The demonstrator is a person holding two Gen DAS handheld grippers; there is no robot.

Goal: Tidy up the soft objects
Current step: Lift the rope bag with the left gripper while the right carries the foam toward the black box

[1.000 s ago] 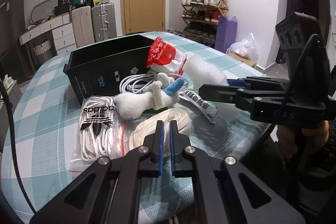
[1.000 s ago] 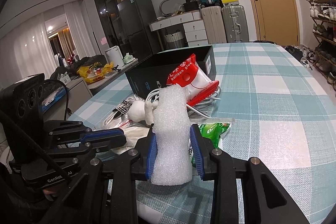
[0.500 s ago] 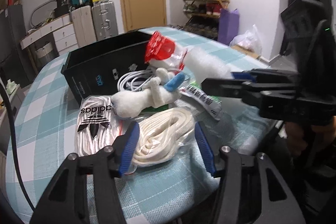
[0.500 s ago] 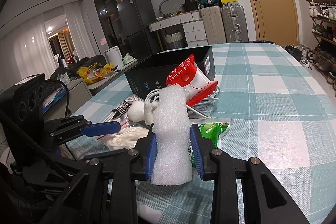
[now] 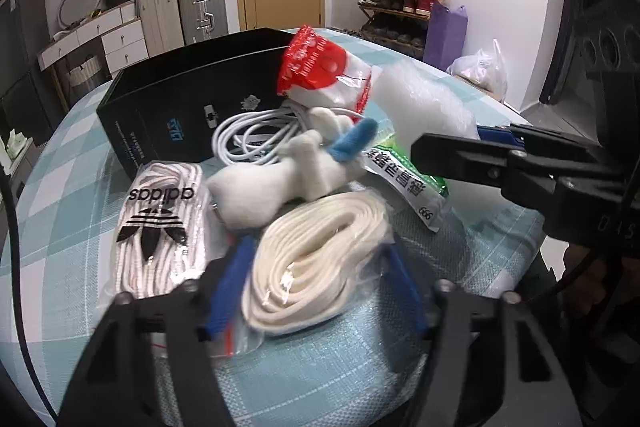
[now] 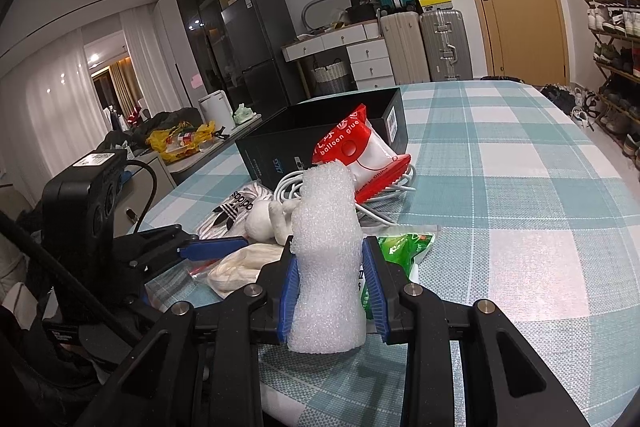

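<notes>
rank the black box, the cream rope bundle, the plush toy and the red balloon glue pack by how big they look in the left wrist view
1. black box
2. cream rope bundle, though it lies nearest the camera, so its apparent size is inflated
3-4. plush toy and red balloon glue pack look about alike; not ranked

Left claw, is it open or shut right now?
Open: left claw has its blue pads spread on either side of the bagged cream cord.

Even indoor light, left view blurred (fisheye-bent edges).
</notes>
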